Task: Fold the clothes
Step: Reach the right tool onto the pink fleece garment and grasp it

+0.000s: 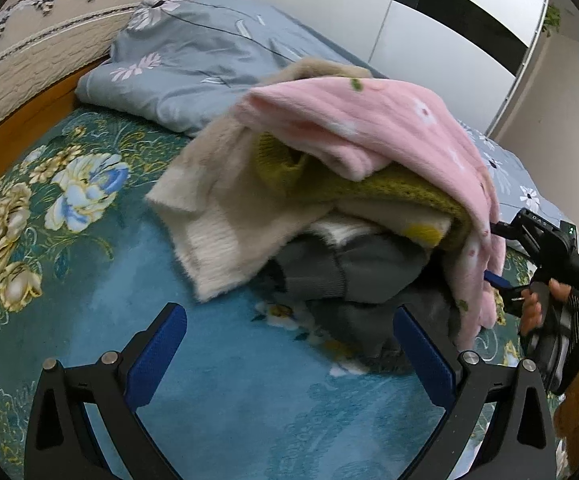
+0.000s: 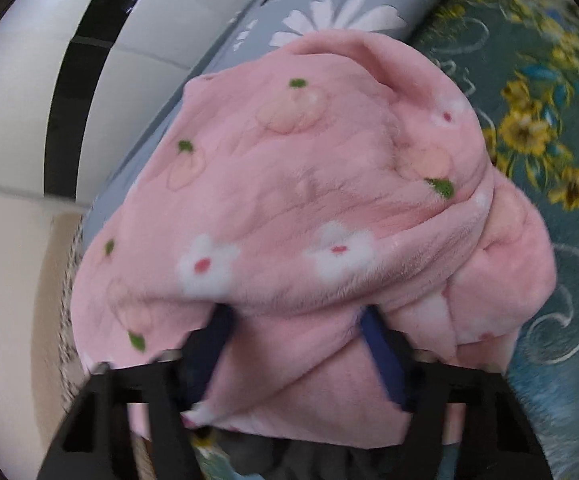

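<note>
Fingers (image 2: pixel 381 356) of the right gripper (image 2: pixel 293 320) are pinching the pink fleece (image 2: pixel 309 184), which is draped over the clothes pile (image 1: pixel 329 216) on the bed (image 1: pixel 229 380). Left gripper (image 1: pixel 289 360) is spread wide, empty, pile at its 12 o'clock.

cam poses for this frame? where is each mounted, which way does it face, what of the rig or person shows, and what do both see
Left wrist: on the left gripper, low over the bed, facing the clothes pile; its open fingers, the right gripper and a hand show.
Right wrist: on the right gripper, close against the pink fleece garment, fabric between its fingers.
Shared: the pink fleece garment, teal floral bedspread, blue-grey duvet.
</note>
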{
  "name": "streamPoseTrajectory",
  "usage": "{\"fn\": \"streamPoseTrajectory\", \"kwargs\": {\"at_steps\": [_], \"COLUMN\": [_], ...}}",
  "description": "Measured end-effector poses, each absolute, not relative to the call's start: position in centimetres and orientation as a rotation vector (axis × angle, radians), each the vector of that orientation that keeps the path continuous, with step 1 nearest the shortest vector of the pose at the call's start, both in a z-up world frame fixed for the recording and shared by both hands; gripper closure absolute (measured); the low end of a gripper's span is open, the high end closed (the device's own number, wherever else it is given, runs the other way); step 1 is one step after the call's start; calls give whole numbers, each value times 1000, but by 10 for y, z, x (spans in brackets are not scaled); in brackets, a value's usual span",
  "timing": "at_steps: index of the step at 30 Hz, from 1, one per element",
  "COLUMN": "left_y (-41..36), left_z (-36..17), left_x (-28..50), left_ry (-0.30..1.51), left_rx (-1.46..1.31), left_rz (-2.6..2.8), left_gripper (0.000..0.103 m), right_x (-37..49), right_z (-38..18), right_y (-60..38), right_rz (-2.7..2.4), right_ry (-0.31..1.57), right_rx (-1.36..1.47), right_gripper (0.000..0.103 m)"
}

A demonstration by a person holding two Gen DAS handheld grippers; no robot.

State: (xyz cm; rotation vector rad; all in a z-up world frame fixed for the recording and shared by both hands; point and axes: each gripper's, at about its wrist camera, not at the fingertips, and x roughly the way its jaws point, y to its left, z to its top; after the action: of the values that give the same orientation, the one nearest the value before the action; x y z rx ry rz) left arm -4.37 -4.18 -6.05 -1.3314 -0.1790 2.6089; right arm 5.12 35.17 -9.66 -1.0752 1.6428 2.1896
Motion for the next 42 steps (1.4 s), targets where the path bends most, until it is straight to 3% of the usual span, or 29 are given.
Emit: {"fn": "streamPoseTrajectory", "kwargs": {"at_steps": [1,3,5,20,27,34,35,36,38,42], "left_y": [-46,-53,-57,-42,-26,-21,-23,-24,-27,-36], "left_z": [-60,-57,-55,-18,-9,-3,-3,-3,-5,-16], "left_x": [-44,-42,-40,21,52,65,65,64,61,49], "left_ry": [-185,-199,-215,-240,-249,-241,-239,-237,-233,-245], "left_rx": [-1335,-1336,-1341,-1313,-1303,-1279,-1278,-1276,-1274,-1302], "left_rz": [2615,2626,2630,2594,2557,2595,2599,2602,2604,2601], "left_gripper": [0,0,0,0,0,0,0,0,0,0], "right_x": [52,55,61,201,245,208,201,193,183,164], "right_z": [-94,-86,-75,52,43,4,-4,-13,-37,-84], "right_y": [352,352,352,361,374,368,369,370,374,382], "right_rz": [2185,2186,2210,2660,2652,2538,2506,2470,2364,2145], "right_ry": [1658,1671,1669,1582,1516,1539,1551,1566,1654,1810], "right_rx": [-1060,-1029,-997,-716,-799,-960,-971,-980,-971,-944], "right_gripper": [70,93,96,102,102,98,91,63,24,24]}}
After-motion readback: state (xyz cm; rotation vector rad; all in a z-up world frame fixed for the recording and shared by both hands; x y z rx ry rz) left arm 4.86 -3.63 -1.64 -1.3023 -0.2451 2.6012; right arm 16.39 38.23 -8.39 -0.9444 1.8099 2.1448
